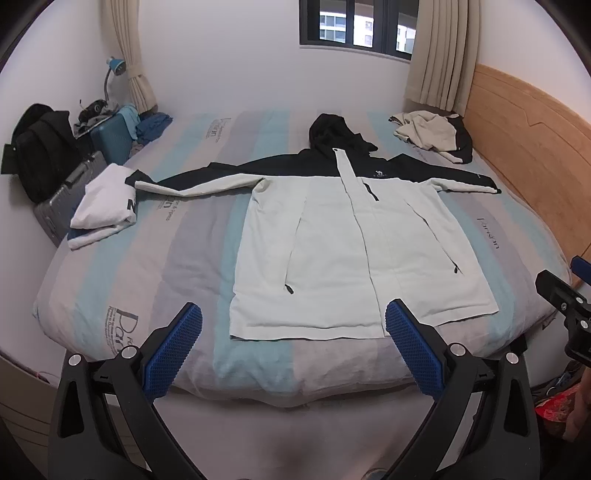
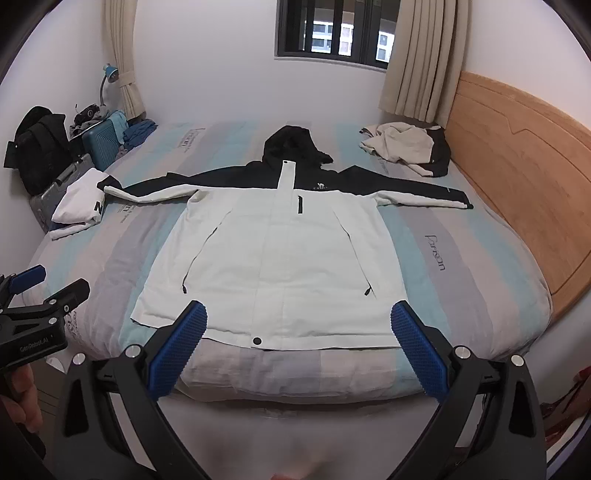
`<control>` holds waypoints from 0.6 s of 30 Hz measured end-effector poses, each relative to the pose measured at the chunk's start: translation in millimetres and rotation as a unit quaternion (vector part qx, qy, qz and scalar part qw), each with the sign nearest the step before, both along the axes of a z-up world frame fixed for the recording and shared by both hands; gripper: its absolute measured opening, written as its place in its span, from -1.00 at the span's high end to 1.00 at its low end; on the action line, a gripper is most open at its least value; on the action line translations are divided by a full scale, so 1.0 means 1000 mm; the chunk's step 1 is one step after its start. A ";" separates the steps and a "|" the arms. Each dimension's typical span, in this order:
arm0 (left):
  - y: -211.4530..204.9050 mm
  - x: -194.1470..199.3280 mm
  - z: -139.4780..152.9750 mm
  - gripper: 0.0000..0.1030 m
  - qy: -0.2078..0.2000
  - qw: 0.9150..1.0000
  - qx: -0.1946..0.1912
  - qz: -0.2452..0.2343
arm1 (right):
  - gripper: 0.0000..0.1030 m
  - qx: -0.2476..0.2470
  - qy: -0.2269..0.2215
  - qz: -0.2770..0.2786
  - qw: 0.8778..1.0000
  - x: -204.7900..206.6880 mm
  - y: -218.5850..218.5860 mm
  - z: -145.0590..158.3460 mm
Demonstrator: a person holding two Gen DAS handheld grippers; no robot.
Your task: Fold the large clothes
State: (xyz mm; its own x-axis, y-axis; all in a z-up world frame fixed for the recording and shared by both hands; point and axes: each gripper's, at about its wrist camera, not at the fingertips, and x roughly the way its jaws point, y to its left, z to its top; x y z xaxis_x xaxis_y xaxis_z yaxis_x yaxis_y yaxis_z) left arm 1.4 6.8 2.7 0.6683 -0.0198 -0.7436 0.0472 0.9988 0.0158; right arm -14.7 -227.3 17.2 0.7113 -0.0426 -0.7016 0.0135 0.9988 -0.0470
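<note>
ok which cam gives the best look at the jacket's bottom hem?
Right wrist. The jacket lies centred there, and its hem runs nearly unbroken between the open right claw fingers, snap button showing. In the left wrist view the jacket sits off to the right and a claw finger covers part of the hem.

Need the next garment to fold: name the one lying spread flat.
The black-and-white hooded jacket mid-bed; the white garment is folded, the beige one crumpled.

White walls [image 2: 221, 74] are enclosing the room, beige curtains [image 2: 417, 59] are flanking a dark-framed window [image 2: 332, 33], a wooden headboard [image 2: 517, 166] is lining the bed's right edge, and suitcases [image 1: 110, 140] are standing at its far left corner
</note>
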 end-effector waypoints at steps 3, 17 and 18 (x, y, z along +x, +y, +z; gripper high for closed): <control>0.000 0.000 -0.001 -0.88 0.000 1.000 0.000 0.000 | -0.86 0.002 -0.001 -0.004 1.000 0.000 0.000 0.001; -0.003 -0.003 -0.001 -0.88 -0.003 1.000 -0.002 -0.010 | -0.86 -0.008 -0.010 -0.011 1.000 -0.003 0.002 0.002; -0.003 -0.003 -0.001 -0.88 -0.004 1.000 -0.003 -0.010 | -0.86 -0.007 -0.009 -0.011 1.000 -0.003 0.002 0.002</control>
State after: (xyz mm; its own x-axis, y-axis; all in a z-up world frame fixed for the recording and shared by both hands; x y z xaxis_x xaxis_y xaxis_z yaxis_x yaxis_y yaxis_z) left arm -1.6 3.8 1.9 0.6730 -0.0375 -0.7387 0.0674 0.9977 0.0107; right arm -17.7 -225.0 18.9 0.7227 -0.0676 -0.6878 0.0360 0.9975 -0.0603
